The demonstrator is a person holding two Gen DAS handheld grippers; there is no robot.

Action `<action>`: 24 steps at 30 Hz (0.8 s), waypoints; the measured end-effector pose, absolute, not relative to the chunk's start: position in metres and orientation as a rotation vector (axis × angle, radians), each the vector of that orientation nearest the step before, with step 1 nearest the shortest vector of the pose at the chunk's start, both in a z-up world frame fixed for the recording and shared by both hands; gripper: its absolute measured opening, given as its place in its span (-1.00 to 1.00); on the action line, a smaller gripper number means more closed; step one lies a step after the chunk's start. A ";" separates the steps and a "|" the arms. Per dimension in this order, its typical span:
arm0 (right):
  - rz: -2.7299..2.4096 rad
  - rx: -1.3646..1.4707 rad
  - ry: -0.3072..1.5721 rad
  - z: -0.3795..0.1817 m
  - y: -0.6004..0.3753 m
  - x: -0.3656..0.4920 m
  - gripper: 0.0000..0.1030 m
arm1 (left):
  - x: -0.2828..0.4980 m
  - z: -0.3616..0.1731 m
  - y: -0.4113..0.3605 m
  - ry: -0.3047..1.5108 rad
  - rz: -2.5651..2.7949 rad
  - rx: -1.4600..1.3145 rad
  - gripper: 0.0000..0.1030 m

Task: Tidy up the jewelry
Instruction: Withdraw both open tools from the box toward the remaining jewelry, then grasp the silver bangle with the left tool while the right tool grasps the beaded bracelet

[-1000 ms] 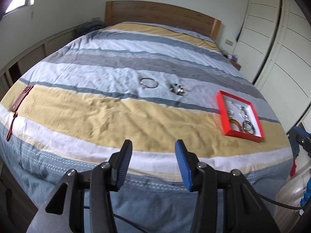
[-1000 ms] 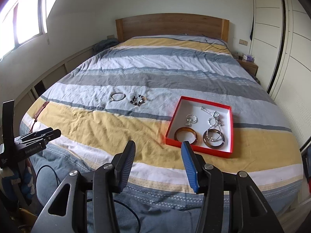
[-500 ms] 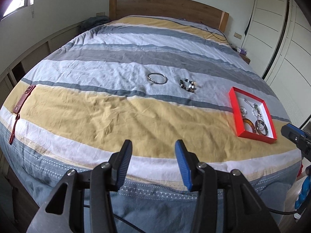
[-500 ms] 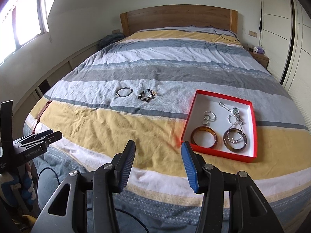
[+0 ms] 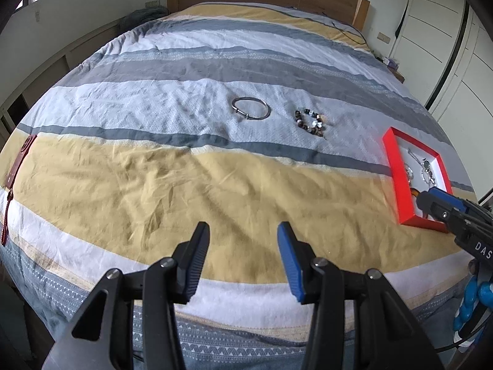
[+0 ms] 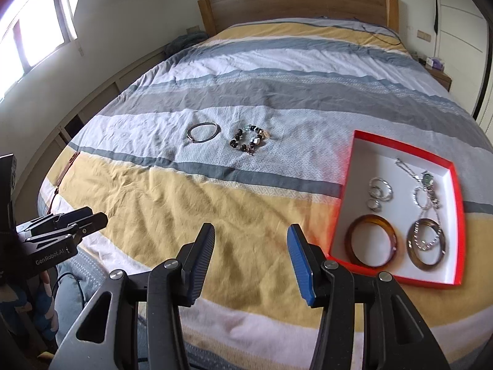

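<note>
Both the left gripper (image 5: 243, 248) and the right gripper (image 6: 251, 252) are hanging with fingers apart and empty over the near edge of the bed (image 6: 191, 215). The step in hand looks like the approach. Two pieces are lying loose, well apart from the red tray (image 6: 346, 191): a metal bangle (image 6: 203, 132) and, nearer the tray, a beaded bracelet (image 6: 249, 140). Next comes reaching one and pinching it. Only the right view is showing the tray's contents plainly.

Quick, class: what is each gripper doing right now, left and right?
Left gripper: open, holding nothing, above the bedspread.
Right gripper: open, holding nothing, near the red tray.
</note>
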State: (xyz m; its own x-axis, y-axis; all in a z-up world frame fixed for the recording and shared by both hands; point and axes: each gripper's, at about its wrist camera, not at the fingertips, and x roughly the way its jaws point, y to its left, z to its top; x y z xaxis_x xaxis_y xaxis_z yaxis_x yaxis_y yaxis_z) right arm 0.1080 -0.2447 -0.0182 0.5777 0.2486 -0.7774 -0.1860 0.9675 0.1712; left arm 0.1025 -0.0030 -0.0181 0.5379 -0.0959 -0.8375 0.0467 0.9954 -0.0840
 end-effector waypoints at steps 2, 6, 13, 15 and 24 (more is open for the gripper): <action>0.266 0.080 0.930 -0.025 -0.243 0.120 -0.06 | 0.112 -0.025 -0.004 1.013 -0.080 -0.049 -0.15; 0.280 0.087 0.949 -0.037 -0.241 0.140 -0.06 | 0.130 -0.039 -0.008 1.041 -0.075 -0.037 -0.15; 0.295 0.099 0.964 -0.055 -0.239 0.174 -0.06 | 0.159 -0.064 -0.015 1.086 -0.072 -0.019 -0.15; 0.298 0.093 0.969 -0.059 -0.236 0.183 -0.06 | 0.168 -0.069 -0.015 1.090 -0.071 -0.014 -0.15; 0.313 0.086 0.953 -0.063 -0.227 0.237 -0.06 | 0.235 -0.074 0.000 1.057 -0.065 -0.087 -0.15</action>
